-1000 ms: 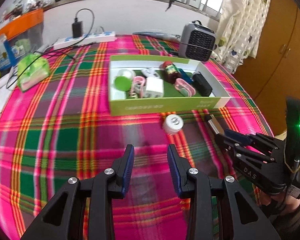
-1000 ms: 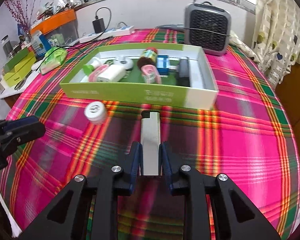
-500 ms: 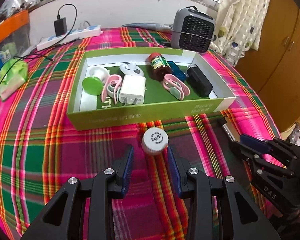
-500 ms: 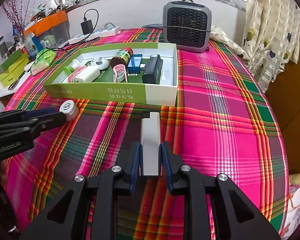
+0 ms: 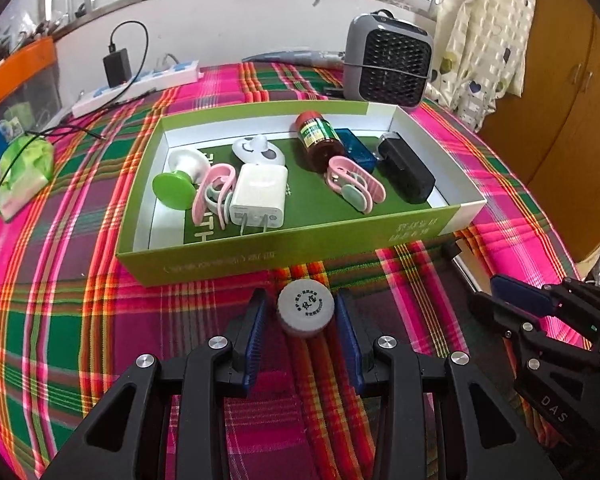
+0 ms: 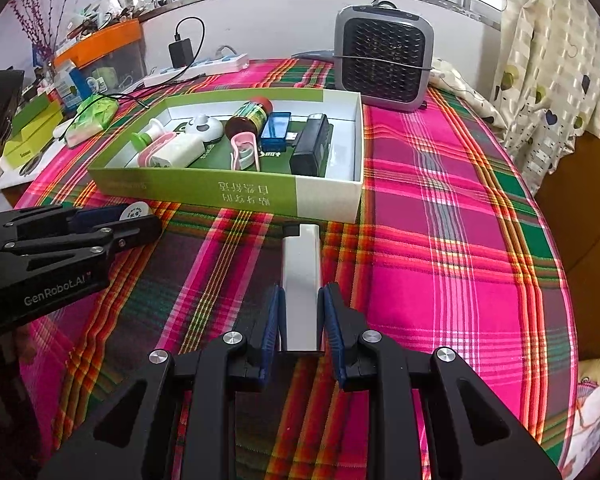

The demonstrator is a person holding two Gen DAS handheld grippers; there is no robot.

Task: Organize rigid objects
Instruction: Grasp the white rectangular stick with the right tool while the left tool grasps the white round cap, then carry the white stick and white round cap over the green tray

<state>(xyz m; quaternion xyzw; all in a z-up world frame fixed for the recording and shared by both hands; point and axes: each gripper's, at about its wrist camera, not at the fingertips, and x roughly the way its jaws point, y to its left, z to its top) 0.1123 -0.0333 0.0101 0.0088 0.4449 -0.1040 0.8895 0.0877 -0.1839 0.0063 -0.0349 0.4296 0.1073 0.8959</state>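
Observation:
A small white round jar (image 5: 306, 312) stands on the plaid cloth just in front of the green box (image 5: 260, 258). My left gripper (image 5: 303, 322) is open, its fingers on either side of the jar with small gaps. My right gripper (image 6: 300, 320) is shut on a silver rectangular lighter (image 6: 301, 276), held above the cloth in front of the box (image 6: 228, 196). The box holds a white charger (image 5: 260, 196), pink clips (image 5: 354, 184), a brown bottle (image 5: 318, 140), a black block (image 5: 406, 170) and several other items.
A grey fan heater (image 5: 388, 68) stands behind the box. A power strip with a plugged adapter (image 5: 136, 82) lies at the back left, a green packet (image 5: 24, 170) at the left. A wooden cabinet (image 5: 560, 120) is on the right.
My left gripper moved forward and now brackets the white jar. My right gripper, still holding the lighter, shifted a little; the box appears closer in both views.

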